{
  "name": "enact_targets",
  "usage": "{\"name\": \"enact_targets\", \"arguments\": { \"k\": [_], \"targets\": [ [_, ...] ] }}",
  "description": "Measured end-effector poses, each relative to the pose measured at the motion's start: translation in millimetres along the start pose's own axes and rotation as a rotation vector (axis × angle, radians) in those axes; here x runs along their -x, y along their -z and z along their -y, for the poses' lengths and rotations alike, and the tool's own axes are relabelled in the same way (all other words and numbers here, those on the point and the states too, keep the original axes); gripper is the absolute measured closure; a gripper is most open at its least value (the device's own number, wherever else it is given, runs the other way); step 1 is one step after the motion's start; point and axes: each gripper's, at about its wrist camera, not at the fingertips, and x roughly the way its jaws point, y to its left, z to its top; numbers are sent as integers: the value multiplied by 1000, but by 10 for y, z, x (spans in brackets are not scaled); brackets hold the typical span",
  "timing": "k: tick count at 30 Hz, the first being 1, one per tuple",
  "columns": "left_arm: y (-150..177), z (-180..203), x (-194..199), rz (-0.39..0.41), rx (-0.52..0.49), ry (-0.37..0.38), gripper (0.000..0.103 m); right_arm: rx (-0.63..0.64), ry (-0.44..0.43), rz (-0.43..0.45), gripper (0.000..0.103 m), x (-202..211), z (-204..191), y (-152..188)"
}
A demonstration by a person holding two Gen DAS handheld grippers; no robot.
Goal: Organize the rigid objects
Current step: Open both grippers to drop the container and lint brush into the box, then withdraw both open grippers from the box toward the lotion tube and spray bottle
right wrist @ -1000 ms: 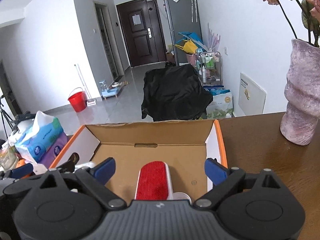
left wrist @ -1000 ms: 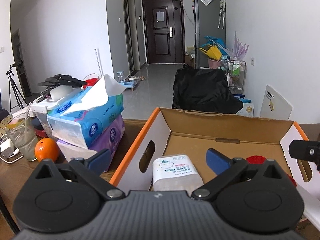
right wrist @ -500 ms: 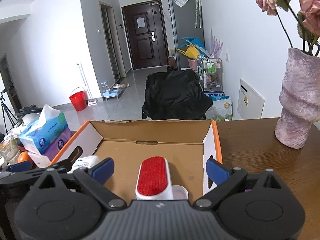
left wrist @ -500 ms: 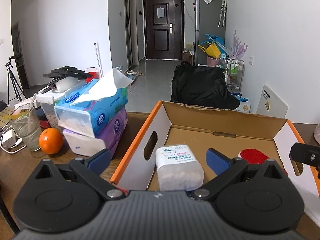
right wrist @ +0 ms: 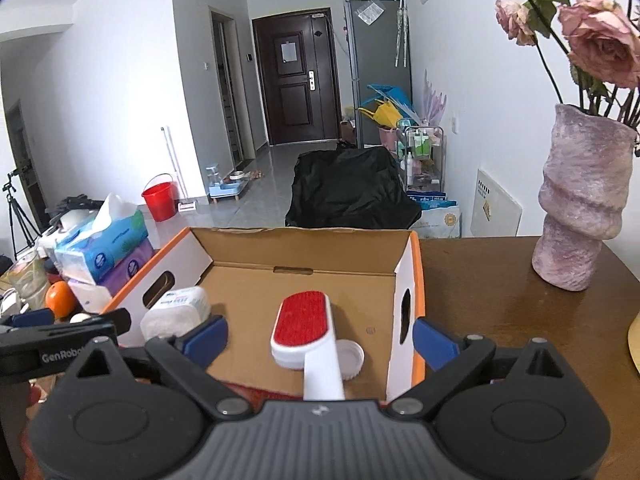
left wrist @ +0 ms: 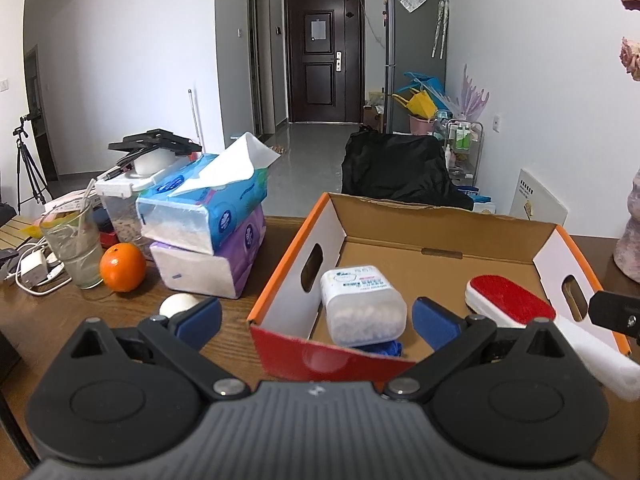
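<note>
- Your left gripper has its fingers spread wide and holds nothing. The left finger sits over the bench, outside the cardboard box; the right finger is over the box's interior.
- Between those fingers, a little ahead, stands the white container with a printed label, against the box's left wall. A blue object peeks out just under its near end — too little shows to tell what it is.
- Beyond your left gripper's right finger lies the red-faced lint brush, its white handle running toward the lower right corner of that view.
- Your right gripper is likewise wide apart and empty. The lint brush lies between its fingers, red face up, handle pointing back at the gripper body.
- Only the right wrist view shows the white round lid beside the brush head, and the lilac vase with faded roses standing on the bench well off past the right finger.
- Only the left wrist view shows the small white ball right behind the left finger, and clearly shows the orange, the glass and the stacked tissue packs further left.
- The right view catches your left gripper's black side at its left edge.
</note>
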Motion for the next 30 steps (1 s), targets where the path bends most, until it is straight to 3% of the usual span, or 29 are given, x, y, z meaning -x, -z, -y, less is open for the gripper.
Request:
{"name": "enact_targets", "arguments": {
  "k": [30],
  "targets": [
    [605, -124, 816, 12, -7, 52, 0, 12, 10, 24, 4, 766, 107, 686]
  ]
}}
